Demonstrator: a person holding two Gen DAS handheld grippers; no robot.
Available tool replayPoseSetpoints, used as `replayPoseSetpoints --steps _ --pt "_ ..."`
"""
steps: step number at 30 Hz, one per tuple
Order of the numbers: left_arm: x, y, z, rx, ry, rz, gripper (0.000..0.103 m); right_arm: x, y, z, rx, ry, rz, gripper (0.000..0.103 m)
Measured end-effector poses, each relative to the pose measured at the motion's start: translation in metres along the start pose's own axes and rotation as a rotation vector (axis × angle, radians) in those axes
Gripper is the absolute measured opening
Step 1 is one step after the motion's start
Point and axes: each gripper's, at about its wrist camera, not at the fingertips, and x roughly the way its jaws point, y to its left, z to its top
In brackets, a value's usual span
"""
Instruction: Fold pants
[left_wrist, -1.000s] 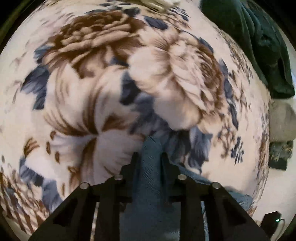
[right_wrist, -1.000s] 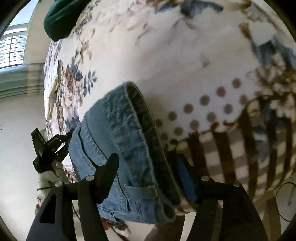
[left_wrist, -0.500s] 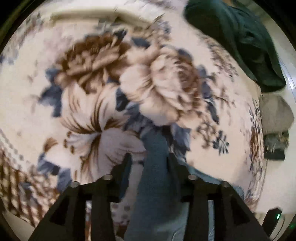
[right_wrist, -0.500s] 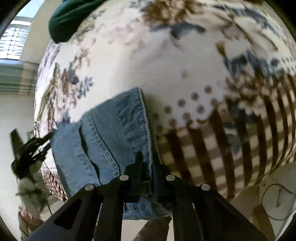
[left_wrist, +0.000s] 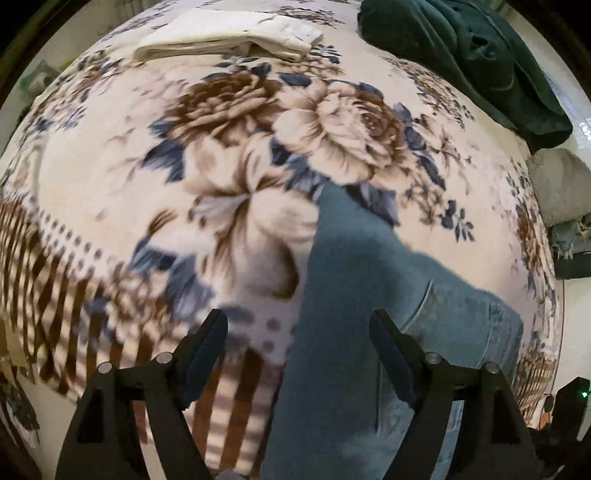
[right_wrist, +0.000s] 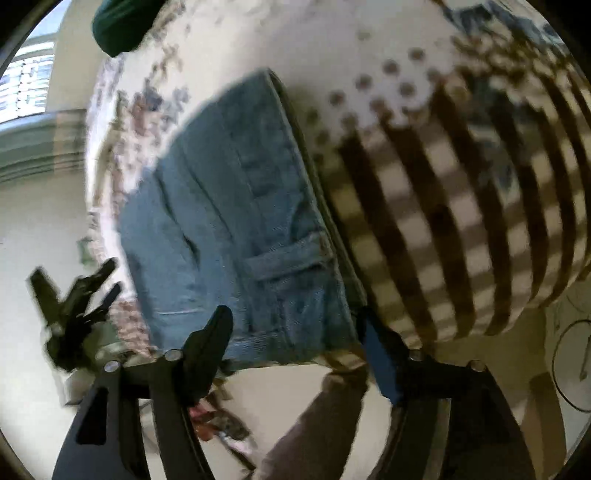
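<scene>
Blue denim pants (left_wrist: 354, 295) lie folded near the front edge of a floral blanket (left_wrist: 229, 155) on a bed. In the right wrist view the pants (right_wrist: 236, 206) show their waistband and a belt loop. My left gripper (left_wrist: 297, 334) is open and empty above the pants' near end. My right gripper (right_wrist: 295, 328) is open and empty, just off the waistband corner at the bed's edge. The left gripper also shows in the right wrist view (right_wrist: 74, 295), left of the pants.
A folded cream cloth (left_wrist: 229, 37) lies at the blanket's far side. A dark green garment (left_wrist: 480, 62) is heaped at the far right. Grey fabric (left_wrist: 561, 184) sits beside the bed on the right. The blanket's striped border (right_wrist: 461, 206) hangs at the bed edge.
Both grippers were shut on the denim half a second ago. Both have opened, let the pants go and pulled back. The pants now rest flat on the blanket.
</scene>
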Motion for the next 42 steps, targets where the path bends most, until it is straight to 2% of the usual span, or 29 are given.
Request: replayPoseSetpoints --steps 1,4,8,9,11,12,13,14,16,18,20,21,22,23,24,28,37,40,42 --pt "-0.001 0.0 -0.006 0.0 0.006 0.008 0.078 0.001 0.0 -0.004 -0.008 -0.01 -0.031 0.041" --pt "0.001 0.001 -0.022 -0.012 0.052 0.009 0.078 0.005 0.004 -0.009 -0.085 -0.019 -0.142 0.04" --pt "0.003 -0.006 -0.037 0.019 0.097 0.035 0.078 0.001 0.017 0.001 -0.102 0.004 -0.135 0.045" --pt "0.002 -0.01 -0.039 0.035 0.097 0.047 0.078 -0.005 0.024 0.003 -0.116 -0.014 -0.139 0.046" --pt "-0.003 -0.018 -0.042 0.064 0.086 0.054 0.078 -0.023 0.043 0.007 -0.184 -0.12 -0.191 0.048" --pt "-0.004 -0.023 -0.045 0.075 0.082 0.052 0.078 -0.03 0.052 0.007 -0.225 -0.179 -0.215 0.066" --pt "-0.005 -0.029 -0.048 0.083 0.084 0.041 0.078 -0.033 0.059 0.009 -0.262 -0.216 -0.224 0.091" --pt "-0.004 -0.033 -0.051 0.089 0.091 0.03 0.078 -0.034 0.066 0.013 -0.293 -0.223 -0.231 0.097" --pt "0.007 -0.043 -0.058 0.114 0.127 0.03 0.078 -0.028 0.077 0.023 -0.312 -0.196 -0.246 0.097" --pt "0.018 -0.051 -0.063 0.154 0.138 0.074 0.078 -0.018 0.089 0.03 -0.319 -0.164 -0.252 0.097" --pt "0.028 -0.057 -0.067 0.18 0.128 0.119 0.085 -0.005 0.1 0.033 -0.349 -0.131 -0.283 0.094" --pt "0.034 -0.057 -0.068 0.181 0.131 0.122 0.089 -0.001 0.102 0.03 -0.368 -0.122 -0.303 0.084" --pt "0.038 -0.058 -0.068 0.185 0.135 0.129 0.094 0.004 0.108 0.028 -0.397 -0.118 -0.336 0.069" --pt "0.043 -0.058 -0.067 0.184 0.145 0.137 0.097 0.011 0.116 0.024 -0.437 -0.117 -0.376 0.065" --pt "0.05 -0.057 -0.065 0.175 0.159 0.137 0.103 0.014 0.116 0.02 -0.461 -0.116 -0.396 0.064" --pt "0.073 -0.045 -0.05 0.105 0.221 0.069 0.103 0.034 0.122 0.007 -0.511 -0.095 -0.474 0.064" --pt "0.094 -0.023 -0.037 0.005 0.245 -0.078 0.103 0.052 0.114 0.017 -0.462 -0.073 -0.489 0.064" --pt "0.097 -0.019 -0.037 0.002 0.258 -0.1 0.103 0.056 0.113 0.019 -0.456 -0.075 -0.498 0.065" --pt "0.099 -0.017 -0.036 0.002 0.262 -0.099 0.103 0.052 0.114 0.021 -0.423 -0.079 -0.472 0.065"
